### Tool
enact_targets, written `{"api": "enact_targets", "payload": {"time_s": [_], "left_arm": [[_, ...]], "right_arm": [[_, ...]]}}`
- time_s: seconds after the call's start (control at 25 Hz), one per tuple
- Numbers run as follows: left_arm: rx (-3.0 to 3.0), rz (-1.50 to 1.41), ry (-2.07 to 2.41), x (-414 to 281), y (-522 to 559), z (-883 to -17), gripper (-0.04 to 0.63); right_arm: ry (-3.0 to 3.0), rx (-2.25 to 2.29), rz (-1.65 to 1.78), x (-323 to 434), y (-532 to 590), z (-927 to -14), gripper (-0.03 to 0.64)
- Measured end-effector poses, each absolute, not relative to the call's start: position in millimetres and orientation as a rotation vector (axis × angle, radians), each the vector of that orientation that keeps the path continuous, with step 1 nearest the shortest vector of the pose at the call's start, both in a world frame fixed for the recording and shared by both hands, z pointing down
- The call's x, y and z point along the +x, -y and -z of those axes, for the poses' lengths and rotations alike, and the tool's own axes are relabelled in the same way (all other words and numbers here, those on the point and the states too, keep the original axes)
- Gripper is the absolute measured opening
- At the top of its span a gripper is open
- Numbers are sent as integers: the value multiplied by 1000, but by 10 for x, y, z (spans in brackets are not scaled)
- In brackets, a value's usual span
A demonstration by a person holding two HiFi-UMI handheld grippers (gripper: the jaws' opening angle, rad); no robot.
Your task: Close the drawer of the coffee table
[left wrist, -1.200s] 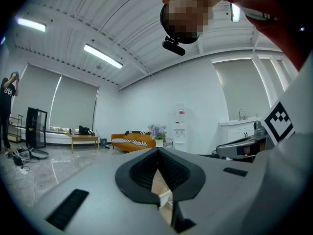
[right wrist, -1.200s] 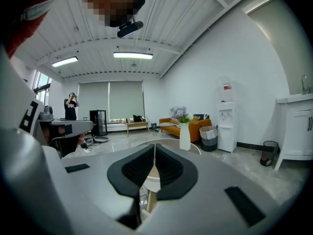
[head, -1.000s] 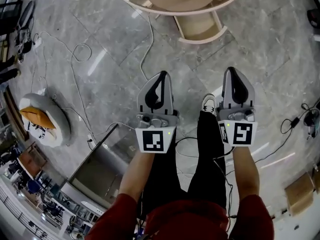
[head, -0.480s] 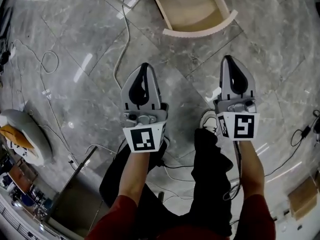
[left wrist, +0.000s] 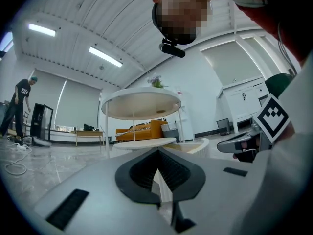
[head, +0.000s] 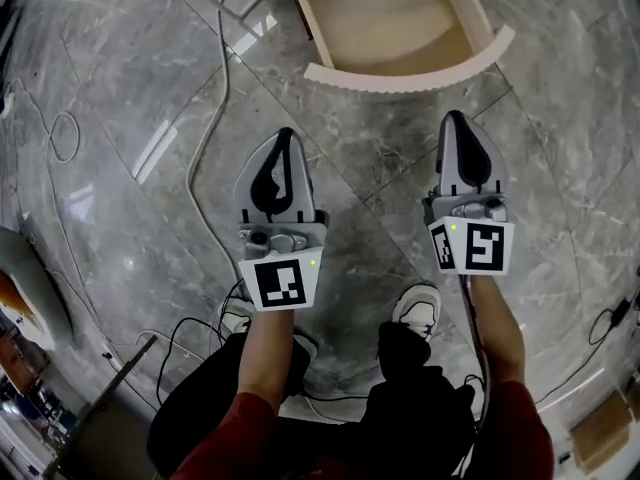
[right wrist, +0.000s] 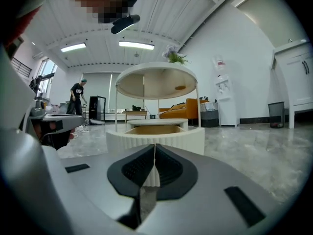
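Observation:
The coffee table's drawer point(head: 410, 73) stands pulled out at the top of the head view, with a curved, ribbed white front and a bare wooden inside. Both grippers are held low over the marble floor, short of that front and touching nothing. My left gripper point(head: 284, 133) is shut and empty, left of the drawer. My right gripper point(head: 457, 115) is shut and empty, facing the drawer's right part. In the right gripper view the ribbed front point(right wrist: 155, 138) fills the middle just beyond the closed tips point(right wrist: 154, 145), under the round table top point(right wrist: 156, 80). The left gripper view shows the table point(left wrist: 142, 102) ahead of the closed tips point(left wrist: 159, 149).
White cables point(head: 215, 98) trail over the floor on the left. The person's shoes point(head: 418, 308) and bent legs are just behind the grippers. A metal box point(head: 100, 408) sits at the lower left. Far off stand an orange sofa point(right wrist: 183, 109) and another person point(right wrist: 78, 94).
Both grippers have dropped toward the floor as the person crouched. The drawer now looks larger and closer in the head view. Both jaws stayed shut.

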State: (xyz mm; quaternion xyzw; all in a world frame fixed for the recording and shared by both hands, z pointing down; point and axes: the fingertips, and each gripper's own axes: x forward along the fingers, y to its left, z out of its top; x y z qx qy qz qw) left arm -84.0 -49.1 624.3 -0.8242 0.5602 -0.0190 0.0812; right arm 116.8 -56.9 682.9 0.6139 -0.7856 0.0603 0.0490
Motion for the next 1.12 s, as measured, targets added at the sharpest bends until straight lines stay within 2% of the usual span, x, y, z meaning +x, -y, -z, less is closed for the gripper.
{"api": "enact_targets", "payload": {"time_s": [0.48,0.56,0.76,0.8,0.92,1.12], "left_arm": [[-2532,57,-1765,-717,453,-6642,12],[-2535,60,-1766,-691,452,-6678,12],[-2542,78,-1769,-676,441,-6730,12],[-2542,80,-1774,-685,435,-6740,12],[-2531,64,-1800,-716,432,-6755,12],[-2534,67,-1823,-723,420,-6807,12]], "right_arm": [[2390,1827,-135,1172,647,-7187,30],[2389,1794,-169,1125,663,-7295,131],[2362,1764,-198,1041,724,-7454,204],[2363,1758,-210,1018,745,-7478,234],[2369,1744,-243,964,814,-7533,262],[2354,1750,-236,943,907,-7563,264]]}}
